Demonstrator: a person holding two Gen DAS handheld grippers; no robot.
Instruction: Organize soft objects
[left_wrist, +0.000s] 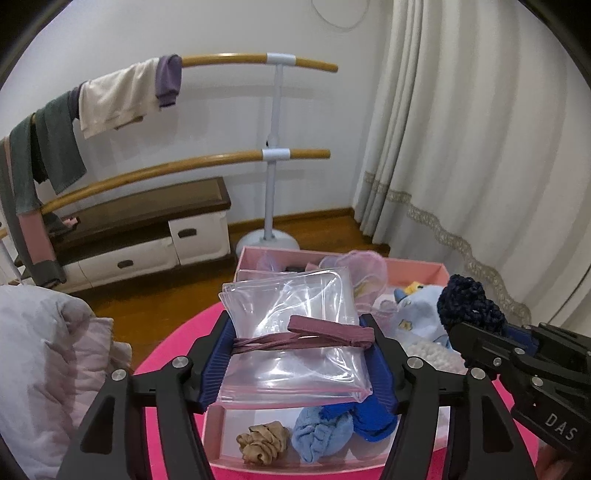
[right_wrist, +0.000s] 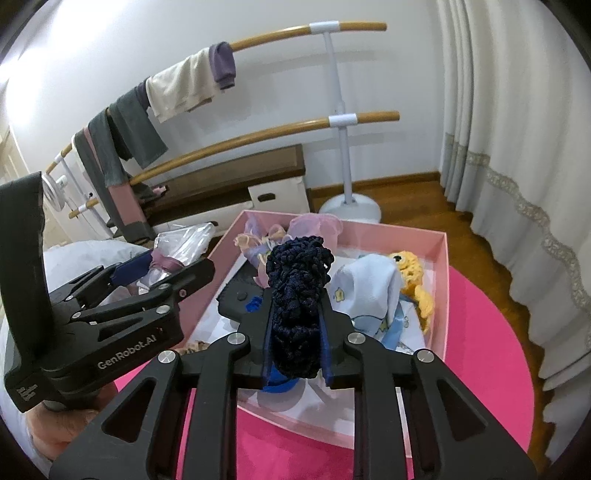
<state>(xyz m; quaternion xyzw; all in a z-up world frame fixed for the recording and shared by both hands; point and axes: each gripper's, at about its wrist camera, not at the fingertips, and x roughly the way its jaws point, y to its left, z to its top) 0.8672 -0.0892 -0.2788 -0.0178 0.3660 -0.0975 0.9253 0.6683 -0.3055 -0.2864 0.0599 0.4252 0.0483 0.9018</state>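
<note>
The left claw (left_wrist: 299, 354) clamps a stack of clear zip bags (left_wrist: 295, 332) bound with a mauve band (left_wrist: 314, 334). The right claw (right_wrist: 295, 325) grips a navy scrunchie (right_wrist: 297, 295) above the pink box (right_wrist: 441, 295).

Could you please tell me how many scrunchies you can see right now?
4: the navy scrunchie in the right tool; tan scrunchie, light blue scrunchie and royal blue scrunchie in the pink box. More may be hidden.

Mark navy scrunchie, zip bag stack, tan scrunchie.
navy scrunchie (right_wrist: 297, 314), right wrist view, its middle between the fingers.
zip bag stack (left_wrist: 295, 295), left wrist view, clear top face.
tan scrunchie (left_wrist: 263, 446), left wrist view, its centre.
</note>
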